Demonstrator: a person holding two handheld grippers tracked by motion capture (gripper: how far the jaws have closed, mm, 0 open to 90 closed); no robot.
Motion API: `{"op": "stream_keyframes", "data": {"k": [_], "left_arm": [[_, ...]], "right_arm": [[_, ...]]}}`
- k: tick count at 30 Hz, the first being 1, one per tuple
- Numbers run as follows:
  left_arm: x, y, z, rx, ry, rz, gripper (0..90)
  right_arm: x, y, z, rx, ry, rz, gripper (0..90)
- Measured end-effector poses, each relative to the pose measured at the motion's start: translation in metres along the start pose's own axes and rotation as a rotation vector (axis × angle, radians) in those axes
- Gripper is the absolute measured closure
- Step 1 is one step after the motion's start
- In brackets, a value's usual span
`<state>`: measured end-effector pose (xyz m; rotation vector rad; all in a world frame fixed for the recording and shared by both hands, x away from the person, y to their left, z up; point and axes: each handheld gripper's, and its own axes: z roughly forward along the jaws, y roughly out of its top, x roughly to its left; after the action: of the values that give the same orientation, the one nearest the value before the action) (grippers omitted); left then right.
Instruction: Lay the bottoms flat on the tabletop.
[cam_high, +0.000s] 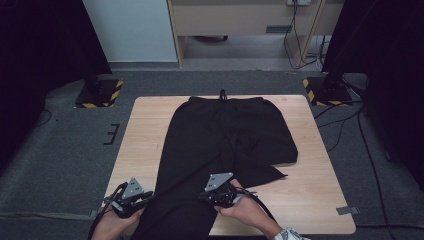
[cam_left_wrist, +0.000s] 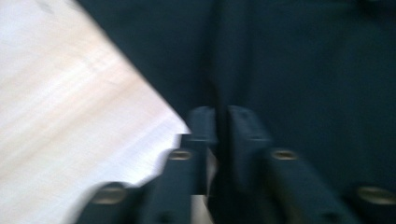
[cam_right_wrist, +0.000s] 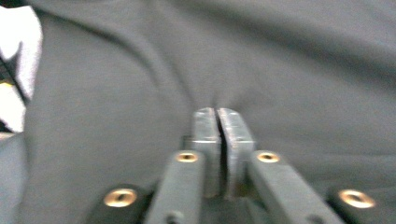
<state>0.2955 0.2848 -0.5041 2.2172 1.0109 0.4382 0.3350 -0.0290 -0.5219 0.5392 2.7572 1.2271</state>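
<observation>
Black trousers (cam_high: 220, 135) lie flat on the wooden table (cam_high: 145, 125), waistband and drawstring at the far edge, one leg running down to the near edge. My left gripper (cam_high: 148, 198) is at that leg's left edge, near the table's front. In the left gripper view its jaws (cam_left_wrist: 222, 126) are closed on a dark fold of the trousers (cam_left_wrist: 303, 70), beside bare table (cam_left_wrist: 70, 107). My right gripper (cam_high: 203, 197) is at the same leg's right side. Its jaws (cam_right_wrist: 218, 126) pinch puckered trouser cloth (cam_right_wrist: 280, 60).
The other trouser leg lies crumpled toward the right, ending in a point (cam_high: 280, 175). Bare wood flanks the trousers on both sides. Yellow-and-black striped stand bases (cam_high: 100, 92) (cam_high: 325, 90) sit on the carpet beyond the far corners, with cables (cam_high: 370, 150) on the floor at the right.
</observation>
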Motion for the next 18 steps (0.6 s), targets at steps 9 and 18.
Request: {"op": "stream_keyframes", "data": {"k": [9, 18], "left_arm": [[0.018, 0.01, 0.03, 0.027, 0.012, -0.044, 53.4], [0.005, 0.02, 0.031, 0.072, -0.043, 0.025, 87.6]], "right_arm": [[-0.011, 0.003, 0.015, -0.009, -0.054, 0.055, 53.6], [-0.013, 0.003, 0.011, 0.018, -0.049, 0.004, 90.0]]}}
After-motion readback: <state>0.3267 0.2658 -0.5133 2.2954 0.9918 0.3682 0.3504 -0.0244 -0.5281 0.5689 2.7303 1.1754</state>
